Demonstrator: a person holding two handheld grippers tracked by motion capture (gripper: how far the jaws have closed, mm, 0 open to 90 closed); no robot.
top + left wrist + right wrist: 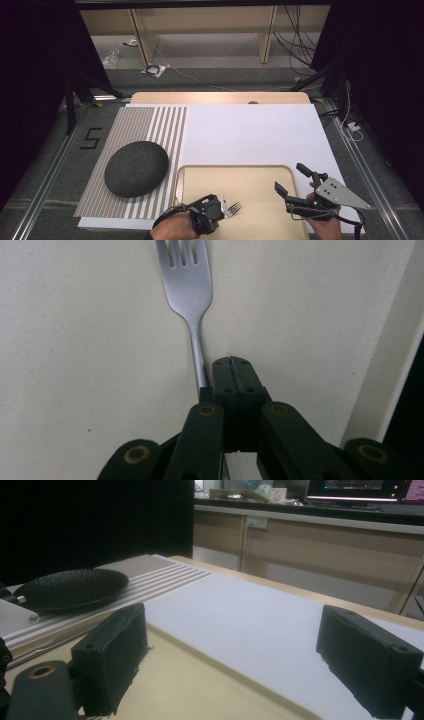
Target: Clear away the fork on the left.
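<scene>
steel fork (189, 287) clamped in left gripper (233, 371) over tray (260, 182)

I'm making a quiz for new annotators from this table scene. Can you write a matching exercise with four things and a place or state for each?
Things:
1. fork
2. dark plate
3. left gripper
4. right gripper

Places or states:
A. on the striped mat
B. open, holding nothing
C. over the tray, tines pointing away from the person
D. shut on the fork's handle

Pairs: 1-C, 2-A, 3-D, 4-B

Black curtains (30, 60) both sides; grey carpet floor (210, 75) beyond tabletop (220, 97); pale wood shelving (200, 25) at back, cables (295, 35) trailing on right
</scene>
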